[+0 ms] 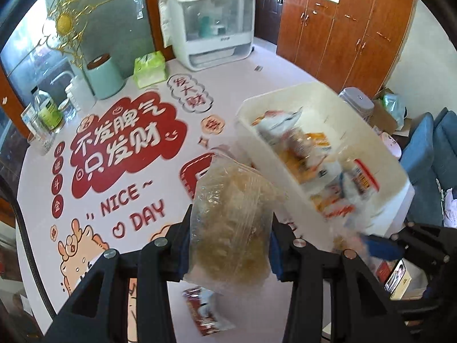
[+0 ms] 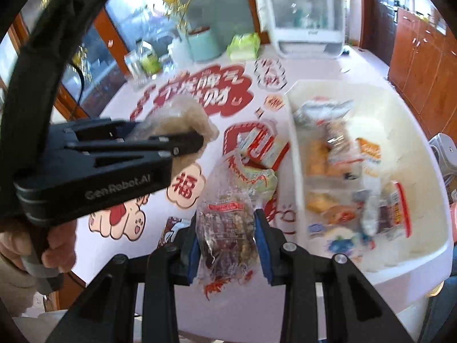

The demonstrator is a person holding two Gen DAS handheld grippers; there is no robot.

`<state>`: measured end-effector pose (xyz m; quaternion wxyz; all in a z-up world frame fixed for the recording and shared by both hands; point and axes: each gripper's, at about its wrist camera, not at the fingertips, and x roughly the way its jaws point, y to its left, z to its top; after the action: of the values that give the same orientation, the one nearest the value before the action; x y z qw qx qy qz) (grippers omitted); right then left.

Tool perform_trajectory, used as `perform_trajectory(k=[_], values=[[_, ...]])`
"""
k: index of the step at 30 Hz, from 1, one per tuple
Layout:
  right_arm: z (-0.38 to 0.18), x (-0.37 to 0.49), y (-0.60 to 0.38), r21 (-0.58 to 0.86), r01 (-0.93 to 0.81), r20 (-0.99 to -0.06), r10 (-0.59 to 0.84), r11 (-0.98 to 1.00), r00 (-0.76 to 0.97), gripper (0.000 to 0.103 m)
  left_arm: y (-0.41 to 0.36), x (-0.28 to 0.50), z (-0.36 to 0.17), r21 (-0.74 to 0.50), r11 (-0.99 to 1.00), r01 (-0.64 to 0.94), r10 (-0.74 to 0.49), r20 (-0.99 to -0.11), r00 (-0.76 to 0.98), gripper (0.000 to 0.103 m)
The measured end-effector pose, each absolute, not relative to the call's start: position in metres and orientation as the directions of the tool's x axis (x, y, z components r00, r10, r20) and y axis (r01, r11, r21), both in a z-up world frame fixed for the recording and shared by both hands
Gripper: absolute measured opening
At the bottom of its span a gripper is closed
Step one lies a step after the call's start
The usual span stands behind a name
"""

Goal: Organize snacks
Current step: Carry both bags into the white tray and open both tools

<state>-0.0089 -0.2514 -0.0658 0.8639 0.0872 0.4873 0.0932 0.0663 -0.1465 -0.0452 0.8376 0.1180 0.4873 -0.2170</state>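
Observation:
My left gripper [image 1: 228, 243] is shut on a clear bag of pale yellow snack [image 1: 231, 217] and holds it above the table, left of the white bin [image 1: 285, 97]. In the right wrist view the left gripper [image 2: 182, 140] shows at left with the same pale snack bag [image 2: 188, 117]. My right gripper [image 2: 228, 245] is shut on a clear bag of dark red and brown snacks [image 2: 225, 228], just left of the white bin [image 2: 297, 154], which holds several snack packets [image 2: 337, 154].
A red snack packet [image 1: 205, 314] lies on the table below the left gripper. More packets [image 2: 257, 154] lie left of the bin. At the back stand a white appliance [image 1: 211, 23], a green tissue pack [image 1: 150, 68], a mint container [image 1: 104, 74] and jars [image 1: 48, 111].

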Motion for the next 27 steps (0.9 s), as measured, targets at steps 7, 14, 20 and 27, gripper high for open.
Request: perform_trajectory(k=[7, 14, 20, 27], values=[[-0.043, -0.008, -0.315, 0.245, 0.005, -0.794, 0.197, 0.97, 0.575, 0.034, -0.202, 0.061, -0.033, -0.043, 0.858, 0.512, -0.293, -0.859, 0.419, 0.042], [-0.036, 0.007, -0.372, 0.219, 0.091, -0.788, 0.121, 0.972, 0.603, 0.035, -0.256, 0.059, -0.025, -0.052, 0.834, 0.549, -0.326, -0.849, 0.415, 0.043], [-0.039, 0.027, -0.407, 0.213, 0.144, -0.794, 0.085, 0.967, 0.601, 0.035, -0.282, 0.064, -0.021, -0.06, 0.832, 0.551, -0.338, -0.843, 0.418, 0.042], [-0.028, 0.053, -0.431, 0.202, 0.16, -0.777, 0.059, 0.966, 0.626, 0.035, -0.298, 0.068, -0.02, -0.049, 0.834, 0.55, -0.33, -0.843, 0.426, 0.042]])
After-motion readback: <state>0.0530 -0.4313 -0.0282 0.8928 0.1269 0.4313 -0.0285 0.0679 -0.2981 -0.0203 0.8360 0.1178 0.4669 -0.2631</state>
